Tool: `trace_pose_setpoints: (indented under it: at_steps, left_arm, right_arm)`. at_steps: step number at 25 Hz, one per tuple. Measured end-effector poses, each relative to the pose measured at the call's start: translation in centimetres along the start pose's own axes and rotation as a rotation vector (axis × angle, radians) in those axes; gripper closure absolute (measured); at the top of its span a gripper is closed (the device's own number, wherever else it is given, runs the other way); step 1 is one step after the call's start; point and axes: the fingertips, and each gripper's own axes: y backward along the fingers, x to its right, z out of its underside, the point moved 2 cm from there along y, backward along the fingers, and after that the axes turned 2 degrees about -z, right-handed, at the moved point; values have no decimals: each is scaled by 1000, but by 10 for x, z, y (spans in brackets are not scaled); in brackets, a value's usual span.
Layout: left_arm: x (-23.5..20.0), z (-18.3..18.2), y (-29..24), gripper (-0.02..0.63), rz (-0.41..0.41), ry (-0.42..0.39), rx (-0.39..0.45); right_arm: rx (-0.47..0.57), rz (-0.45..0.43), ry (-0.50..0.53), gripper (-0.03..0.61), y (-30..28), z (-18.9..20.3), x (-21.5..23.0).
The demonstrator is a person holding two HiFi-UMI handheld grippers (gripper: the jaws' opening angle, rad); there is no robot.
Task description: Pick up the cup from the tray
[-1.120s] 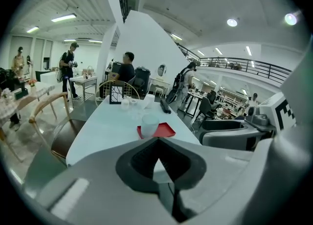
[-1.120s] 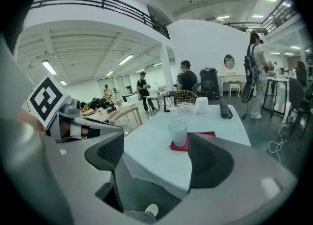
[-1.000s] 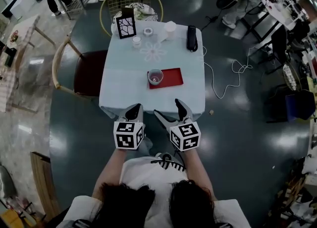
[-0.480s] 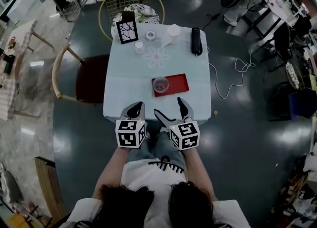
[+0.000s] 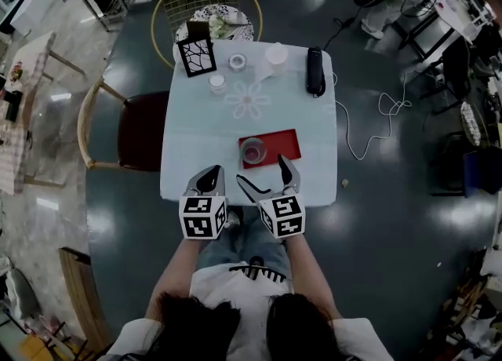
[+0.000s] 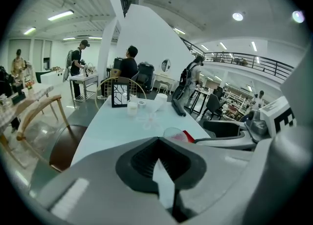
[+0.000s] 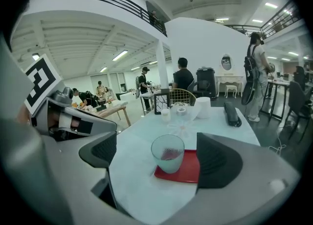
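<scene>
The cup stands up straight on the left end of the red tray, near the front edge of the white table. It is see-through. It lies straight ahead of the right gripper, a little way off, and lines up with the gap between that gripper's two jaws. Those jaws are spread wide, wider than the cup, with nothing in them. So the right gripper is the near one, and I think it only has to go forward and close on the cup's sides. The left gripper hangs off to the left, its jaws pressed together and holding nothing. Something pink shows low in the cup; I cannot tell if it is the tray seen through it. In the left gripper view only the cup's rim peeks out over the jaws.
</scene>
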Motion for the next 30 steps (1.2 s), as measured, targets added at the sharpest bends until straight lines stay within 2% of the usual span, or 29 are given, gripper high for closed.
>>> trace_pose_setpoints:
  at_steps: [13,19,22,25,30]
  left_arm:
    - [-12,11,-55,614,-35,24,-76]
    - [-18,12,-73,614,-36,24,-92]
    - [-21,14,-78,614,-36,24,-102]
    - [-24,15,-81,614,-37,21,-108]
    - [-27,15,-79,614,-39,24,-109]
  right_arm:
    - [-79,-65,87,54,-61,20,20]
    - [-95,-75,86,55,-82,31,22]
    - [-112,-61,81,92,-89,38,25]
    - [-108,-42,84,163,-92,38,29]
    - [-114,-39,104,166,-90,35,29]
